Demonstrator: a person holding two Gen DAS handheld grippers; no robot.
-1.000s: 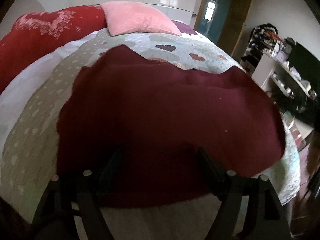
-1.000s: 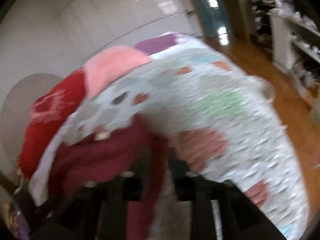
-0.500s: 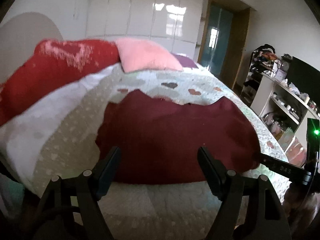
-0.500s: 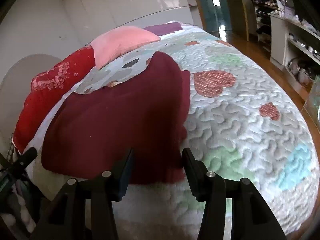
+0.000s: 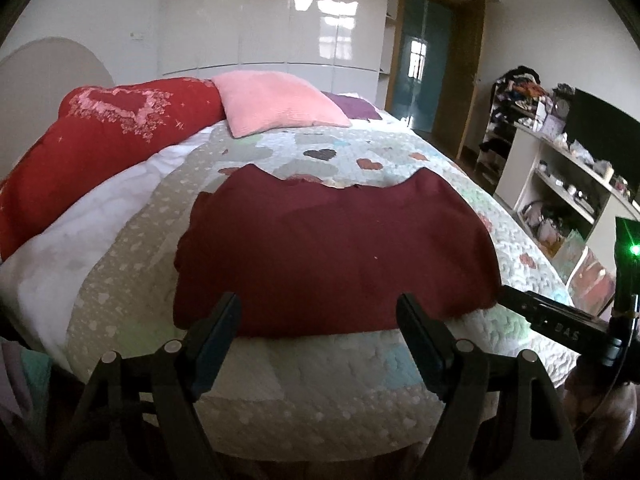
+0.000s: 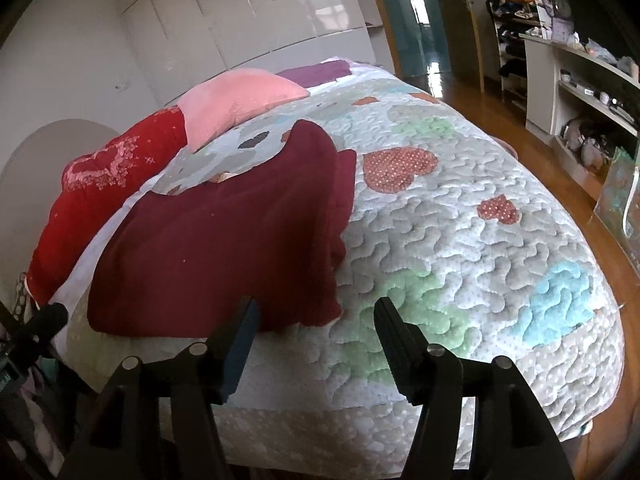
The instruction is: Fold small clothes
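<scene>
Evidently soft and limp, the maroon garment lies flat on the quilt just ahead of both grippers. The left gripper and right gripper hang spread and empty; a near corner looks best to pinch. No containers close by.

The maroon garment is matt, soft knit cloth – lying on a quilted bedspread with a puckered, stitched surface. The pink pillow looks ribbed and plush; wardrobe doors are glossy – the wooden floor shines too.
</scene>
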